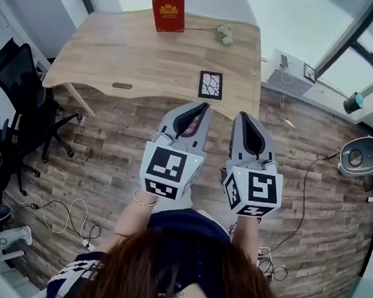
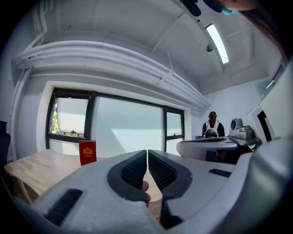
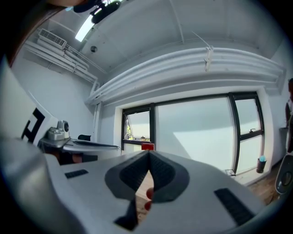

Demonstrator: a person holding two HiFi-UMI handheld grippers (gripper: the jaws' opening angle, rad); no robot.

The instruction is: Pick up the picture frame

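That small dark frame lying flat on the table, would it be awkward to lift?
Probably stiff and light: the picture frame looks small and thin. Lying flat on the table, it likely offers little edge to grip. Pushed, it may slide.

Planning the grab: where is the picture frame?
Head view: the picture frame lies flat near the front edge of the table, right of centre, just beyond the left hand-held gripper.

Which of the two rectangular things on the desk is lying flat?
The black-rimmed picture frame, flat near the front edge of the desk, just ahead of the left gripper. The red book stands upright at the far edge.
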